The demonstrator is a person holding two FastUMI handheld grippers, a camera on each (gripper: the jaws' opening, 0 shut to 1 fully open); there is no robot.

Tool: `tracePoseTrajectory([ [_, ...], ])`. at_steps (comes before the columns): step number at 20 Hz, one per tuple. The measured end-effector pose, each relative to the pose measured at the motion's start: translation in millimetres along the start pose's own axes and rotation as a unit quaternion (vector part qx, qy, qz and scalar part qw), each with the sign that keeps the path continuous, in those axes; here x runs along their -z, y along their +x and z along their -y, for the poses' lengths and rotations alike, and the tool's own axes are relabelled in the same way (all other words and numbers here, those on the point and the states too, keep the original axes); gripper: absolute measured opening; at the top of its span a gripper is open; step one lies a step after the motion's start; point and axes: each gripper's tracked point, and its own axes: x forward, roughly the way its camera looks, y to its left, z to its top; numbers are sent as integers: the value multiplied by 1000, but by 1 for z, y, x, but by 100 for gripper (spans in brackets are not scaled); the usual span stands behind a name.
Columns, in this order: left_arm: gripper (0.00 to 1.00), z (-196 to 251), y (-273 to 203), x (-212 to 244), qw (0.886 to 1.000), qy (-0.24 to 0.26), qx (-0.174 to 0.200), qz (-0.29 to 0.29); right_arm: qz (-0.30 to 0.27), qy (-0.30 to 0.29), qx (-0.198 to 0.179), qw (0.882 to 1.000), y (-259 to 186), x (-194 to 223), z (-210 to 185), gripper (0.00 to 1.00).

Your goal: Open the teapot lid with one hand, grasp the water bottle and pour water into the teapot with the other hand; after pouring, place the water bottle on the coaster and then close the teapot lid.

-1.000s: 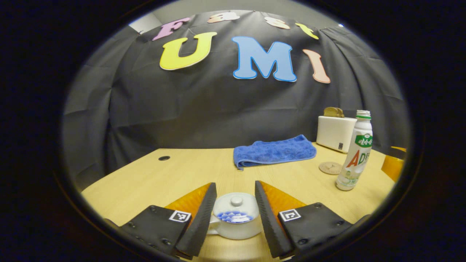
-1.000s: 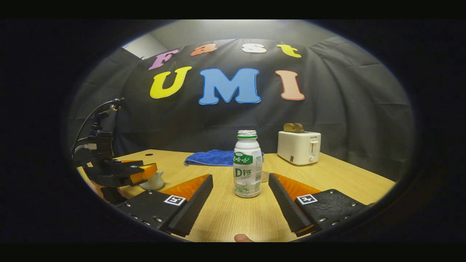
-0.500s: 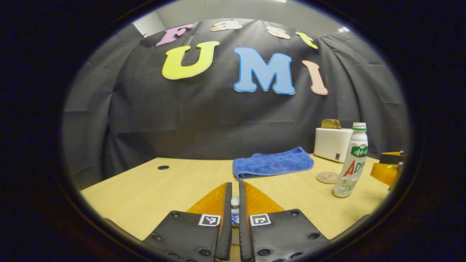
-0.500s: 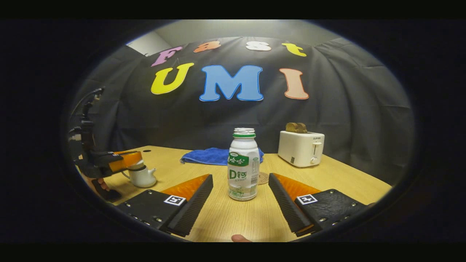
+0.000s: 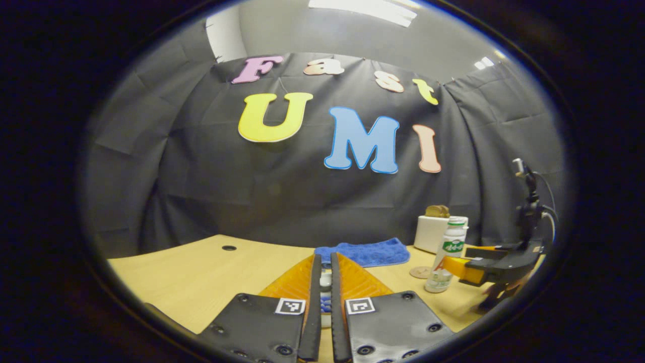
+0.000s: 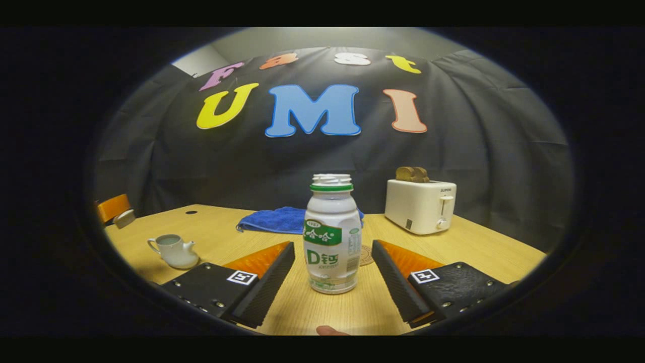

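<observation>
Left claw pinched narrow on lid, lifted. Teapot open, left on surface. Water bottle upright between wide right claw; looks light, smooth plastic, grip mid-body.

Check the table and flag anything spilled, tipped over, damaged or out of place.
Nothing stands out. The teapot stands upright with its lid off, the water bottle is upright and uncapped, and the towel, toaster and coaster sit undisturbed. No spill shows on the table.

Left hand-held gripper closed, right hand-held gripper spread
</observation>
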Motion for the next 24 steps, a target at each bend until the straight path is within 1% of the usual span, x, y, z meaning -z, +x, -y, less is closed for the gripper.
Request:
tracePoseTrajectory([
  [2,19,6,-15,-4,1000,10,7,7,-4,-2,9,1000,14,2,3,95],
  [4,19,21,-34,4,999,18,30,-2,-11,-7,18,1000,28,6,6,95],
  [5,11,28,-46,10,999,17,41,-12,-17,-13,25,999,33,10,9,95],
  [6,15,29,-59,14,999,17,45,-17,-27,-17,26,999,37,15,9,95],
  [7,19,29,-70,16,999,18,46,-18,-24,-14,28,999,38,11,8,95],
  [8,15,31,-81,12,999,20,46,-9,-18,-15,28,999,42,11,7,95],
  [9,15,33,-89,5,999,20,47,4,-15,-19,27,999,44,8,6,95],
  [10,15,37,-96,3,998,19,52,13,-17,-23,33,999,44,9,5,68],
  [11,15,41,-101,4,998,17,57,15,-18,-27,31,999,44,10,3,75],
  [12,15,46,-103,8,998,15,66,11,-19,-36,28,999,43,9,3,75],
  [13,19,50,-106,10,997,12,74,4,-20,-50,27,998,42,8,3,75],
  [14,11,53,-111,14,997,6,78,2,-21,-68,24,997,40,4,-1,74],
  [15,19,54,-114,13,997,-1,82,2,-18,-87,21,996,34,2,-9,73],
  [17,19,52,-118,11,996,-1,90,8,-12,-116,13,993,30,-5,-21,72],
  [18,15,49,-121,9,996,2,92,12,-10,-130,6,991,28,-8,-30,72],
  [19,16,46,-126,8,996,4,89,15,-9,-150,1,989,26,-9,-38,72],
  [20,19,43,-130,11,996,6,85,16,-7,-177,-4,984,25,-11,-48,72],
  [23,19,29,-141,14,998,11,64,12,-8,-262,-22,965,24,-7,-74,73],
  [24,17,27,-144,15,998,13,59,12,-9,-284,-29,958,24,-4,-82,72],
])
